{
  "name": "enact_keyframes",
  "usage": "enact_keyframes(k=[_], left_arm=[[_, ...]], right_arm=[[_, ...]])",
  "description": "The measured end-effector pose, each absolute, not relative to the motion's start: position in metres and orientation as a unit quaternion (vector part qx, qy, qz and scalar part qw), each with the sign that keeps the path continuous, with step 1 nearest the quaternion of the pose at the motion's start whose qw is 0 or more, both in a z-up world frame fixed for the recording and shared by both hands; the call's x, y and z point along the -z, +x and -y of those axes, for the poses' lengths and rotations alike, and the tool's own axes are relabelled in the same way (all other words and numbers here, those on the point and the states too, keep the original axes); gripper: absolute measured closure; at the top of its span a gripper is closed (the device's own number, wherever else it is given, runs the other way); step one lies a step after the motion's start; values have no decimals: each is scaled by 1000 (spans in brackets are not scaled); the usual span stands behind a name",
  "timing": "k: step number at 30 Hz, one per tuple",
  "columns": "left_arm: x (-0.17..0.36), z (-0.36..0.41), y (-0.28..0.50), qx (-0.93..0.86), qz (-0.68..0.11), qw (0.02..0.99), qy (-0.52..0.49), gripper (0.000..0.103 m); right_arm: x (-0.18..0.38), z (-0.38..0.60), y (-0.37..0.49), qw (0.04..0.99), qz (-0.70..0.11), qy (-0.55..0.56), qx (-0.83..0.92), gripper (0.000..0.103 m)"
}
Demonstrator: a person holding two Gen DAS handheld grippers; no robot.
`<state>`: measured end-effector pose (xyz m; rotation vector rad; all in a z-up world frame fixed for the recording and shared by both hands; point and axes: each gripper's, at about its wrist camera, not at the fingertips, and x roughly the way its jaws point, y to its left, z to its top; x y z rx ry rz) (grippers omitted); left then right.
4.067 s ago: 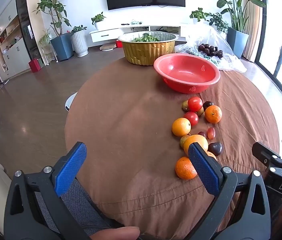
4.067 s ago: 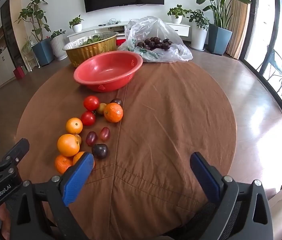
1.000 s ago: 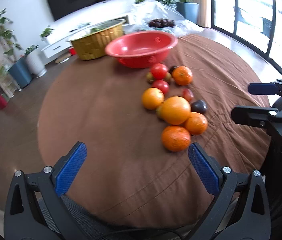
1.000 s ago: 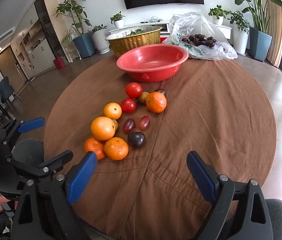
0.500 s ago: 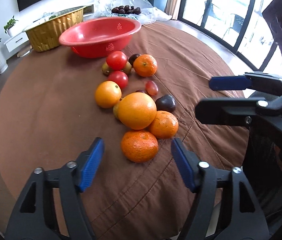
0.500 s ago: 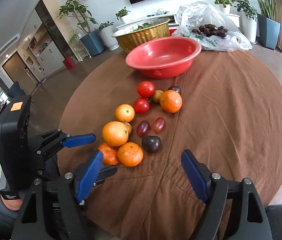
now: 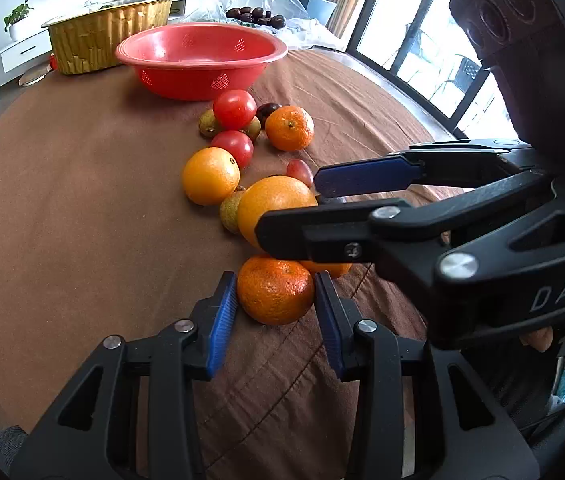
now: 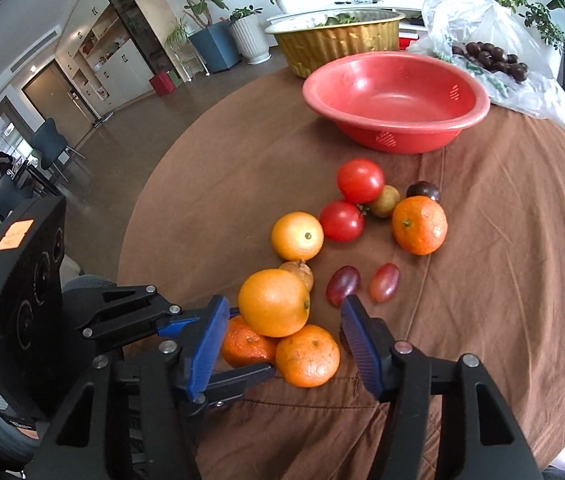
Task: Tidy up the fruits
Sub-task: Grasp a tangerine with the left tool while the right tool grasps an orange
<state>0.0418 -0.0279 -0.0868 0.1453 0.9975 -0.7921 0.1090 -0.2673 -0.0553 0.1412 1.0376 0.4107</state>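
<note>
While both tools lean steeply down over the near edge of the brown-clothed counter (image 8: 502, 240), the whole business turns on one fact: each pair of tongs already has its own fruit straight ahead of it, between its blue pads. The left tongs (image 7: 276, 312) bracket the nearest mandarin (image 7: 275, 290), which sits at the near end of the fruit cluster; their jaws have just been closing, and the pads now stand right at the fruit's two flanks, though I cannot tell for certain that they press on it. The right tongs (image 8: 282, 340) come in from the other side with jaws that have also just been closing but stand clearly spread, a second mandarin (image 8: 307, 355) and the big orange (image 8: 273, 302) lying in the gap with room to spare on the right. These fruits are round, so there is no long axis to line up with; what matters, I judge, is that the three touch each other and the two tools cross closely, so lifting one may roll its neighbours. The red bowl (image 8: 396, 76) waits empty toward the far edge, well apart from the cluster, and looks the likely destination.
</note>
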Motion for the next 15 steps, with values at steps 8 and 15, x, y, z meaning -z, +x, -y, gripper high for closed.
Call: enact_keyframes(k=[8, 15], left_arm=[[89, 25, 43, 375, -461, 803, 57, 67], [89, 23, 41, 373, -459, 804, 53, 68]], right_arm=[[63, 257, 116, 836, -505, 56, -206, 56], [63, 262, 114, 836, -503, 72, -208, 61]])
